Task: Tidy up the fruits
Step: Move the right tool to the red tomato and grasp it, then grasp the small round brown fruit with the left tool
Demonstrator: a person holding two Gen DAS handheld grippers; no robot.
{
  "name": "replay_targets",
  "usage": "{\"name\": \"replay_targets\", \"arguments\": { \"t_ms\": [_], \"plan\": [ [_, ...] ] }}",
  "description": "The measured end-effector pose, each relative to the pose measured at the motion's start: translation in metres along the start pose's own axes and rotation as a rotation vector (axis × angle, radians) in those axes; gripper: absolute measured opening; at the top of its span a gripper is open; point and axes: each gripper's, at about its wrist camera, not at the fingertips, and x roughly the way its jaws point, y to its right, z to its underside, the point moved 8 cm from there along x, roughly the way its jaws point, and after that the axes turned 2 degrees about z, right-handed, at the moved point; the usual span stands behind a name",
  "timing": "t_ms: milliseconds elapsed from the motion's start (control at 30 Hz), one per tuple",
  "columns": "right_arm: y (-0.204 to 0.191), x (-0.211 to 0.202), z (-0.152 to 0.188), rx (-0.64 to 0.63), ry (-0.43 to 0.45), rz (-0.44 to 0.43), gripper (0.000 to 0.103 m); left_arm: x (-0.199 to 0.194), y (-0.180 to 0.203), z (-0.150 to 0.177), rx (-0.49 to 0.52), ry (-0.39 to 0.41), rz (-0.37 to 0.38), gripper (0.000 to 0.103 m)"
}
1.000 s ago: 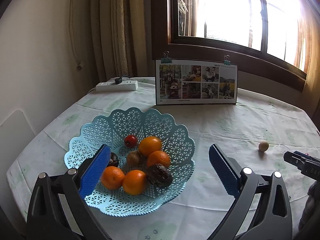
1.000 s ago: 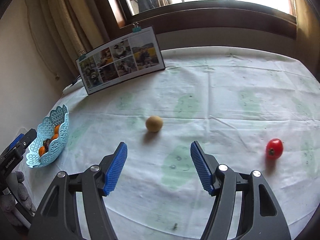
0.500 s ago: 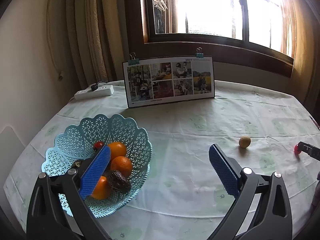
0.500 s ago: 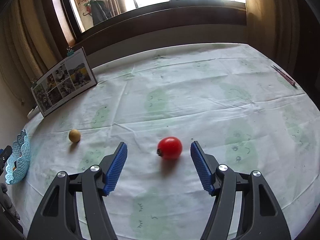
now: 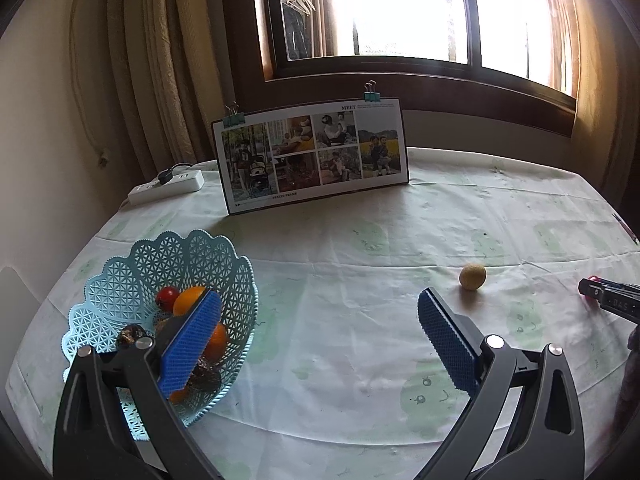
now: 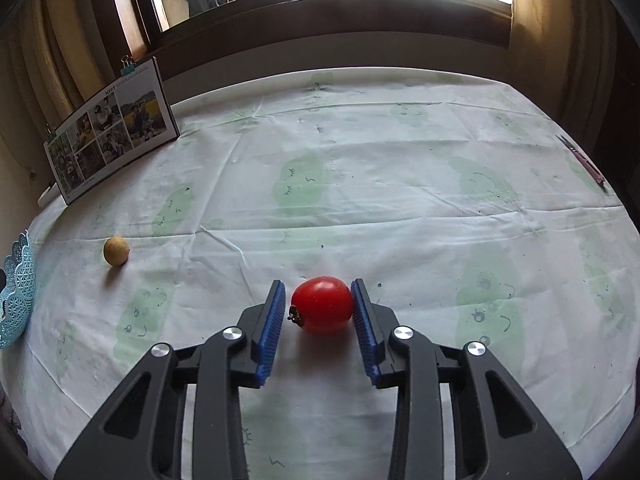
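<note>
A red tomato lies on the tablecloth, and my right gripper is shut on it, with a blue pad against each side. A small tan round fruit rests to its left, apart from it. In the left wrist view that tan fruit sits just beyond my right fingertip. My left gripper is open and holds nothing. The light-blue lattice basket stands at the left with oranges, a small tomato and dark fruits inside, partly hidden by my left finger. The right gripper's tip shows at the far right.
A photo board with binder clips stands at the back of the table. A white power strip lies at the back left. A pen lies near the right table edge. The basket rim shows at the far left.
The right gripper moved forward around the tomato and shut on it. The left gripper swung further right, so the basket shifted left in view and the tan fruit came closer.
</note>
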Motion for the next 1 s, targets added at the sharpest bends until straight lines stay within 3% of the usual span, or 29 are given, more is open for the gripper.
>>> {"name": "replay_targets", "arguments": {
  "t_ms": [267,700,933,1000],
  "plan": [
    [-0.001,-0.01,-0.004,0.007,0.044,-0.03,0.03,0.018,0.028,-0.001,0.035,-0.042,0.047,0.1],
    [-0.009,-0.018,-0.004,0.013,0.06,-0.121,0.03,0.063,0.106,-0.005,0.143,-0.115,0.148,0.099],
    [-0.009,-0.02,-0.004,0.025,0.058,-0.143,0.03,0.087,0.131,-0.004,0.147,-0.178,0.213,0.073],
    [-0.01,-0.02,-0.004,0.023,0.058,-0.148,0.03,0.094,0.134,-0.001,0.134,-0.205,0.235,0.06]
  ]
}}
